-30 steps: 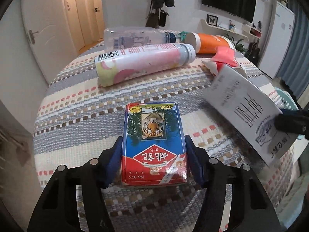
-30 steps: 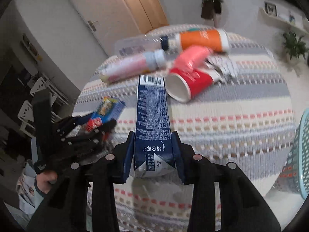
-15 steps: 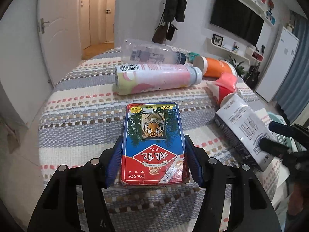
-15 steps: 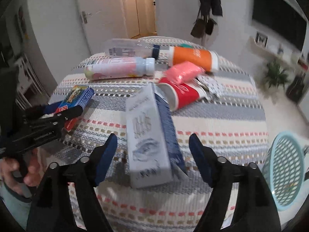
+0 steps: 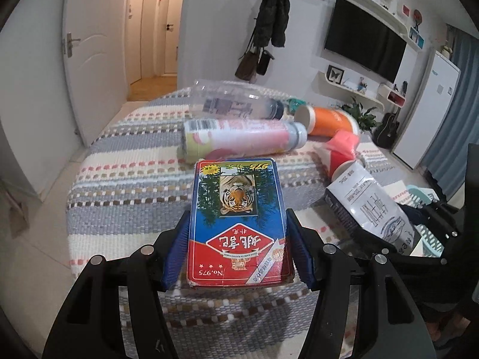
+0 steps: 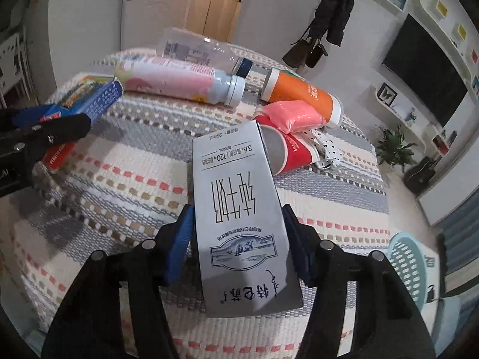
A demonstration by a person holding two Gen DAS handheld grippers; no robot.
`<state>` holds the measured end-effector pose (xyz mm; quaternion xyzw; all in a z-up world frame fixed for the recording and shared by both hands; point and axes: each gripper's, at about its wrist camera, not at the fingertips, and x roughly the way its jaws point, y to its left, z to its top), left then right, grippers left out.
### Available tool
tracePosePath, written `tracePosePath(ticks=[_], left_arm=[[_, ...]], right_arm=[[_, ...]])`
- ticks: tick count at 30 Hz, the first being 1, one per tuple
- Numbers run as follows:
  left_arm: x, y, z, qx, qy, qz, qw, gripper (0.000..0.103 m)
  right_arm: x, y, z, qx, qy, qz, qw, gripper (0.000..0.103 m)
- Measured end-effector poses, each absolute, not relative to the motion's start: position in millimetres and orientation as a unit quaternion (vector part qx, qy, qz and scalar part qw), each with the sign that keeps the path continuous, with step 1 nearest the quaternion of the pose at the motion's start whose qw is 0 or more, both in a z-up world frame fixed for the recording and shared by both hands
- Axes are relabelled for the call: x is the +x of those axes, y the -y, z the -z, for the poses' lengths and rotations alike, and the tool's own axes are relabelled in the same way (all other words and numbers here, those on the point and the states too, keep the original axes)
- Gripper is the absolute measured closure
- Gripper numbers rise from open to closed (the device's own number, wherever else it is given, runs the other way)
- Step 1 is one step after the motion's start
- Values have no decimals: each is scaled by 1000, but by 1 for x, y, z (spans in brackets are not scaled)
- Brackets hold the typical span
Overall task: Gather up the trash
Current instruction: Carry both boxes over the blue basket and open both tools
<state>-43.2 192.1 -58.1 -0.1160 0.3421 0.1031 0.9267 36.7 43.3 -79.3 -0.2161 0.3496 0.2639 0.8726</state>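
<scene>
Claws Clamped on Two Boxes

Both claws are held over the striped desk. The milk carton is clamped in the right claw, whose jaws have just been closing; the card box is gripped in the left claw.

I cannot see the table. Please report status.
Left gripper clamps card box. Right gripper closing around milk carton. Basket path clear.

Card box: red and blue, tiger print. Carton: grey-white, black lettering. Cloth: cream and grey stripes, pink and tan checks. Beyond carton: red cup, pink packet, orange bottle, pink bottle. Basket: pale blue.
</scene>
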Motion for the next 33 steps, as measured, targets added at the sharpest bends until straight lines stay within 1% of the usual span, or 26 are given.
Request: tracePosePath(ticks=[1,6,11,16,21,27,33], left_arm=[[-44,-190,55,-115,-337,-102,929,44],[-43,-180,30,-113,-303,-100,941,45],[-29,-154,3,-96,-274,-74,954,45],[-6,-122,-17,-85,-259,-34,962,45],[20,-74,-36,-62,-245,13,968,45],[63,-2,-40,-45,-251,93,962,44],[112,75,-9,-42,-298,178,937,44]], right_arm=[[37,-40,75,-203,-346,-273,874,51],[38,-14,41,-147,-313,-284,894,51],[46,23,10,-95,-283,-272,915,51],[59,69,-14,-55,-259,-230,937,51],[72,125,-28,-21,-238,-172,956,51],[98,199,-18,24,-248,-101,963,51],[135,276,24,82,-298,-19,951,51]])
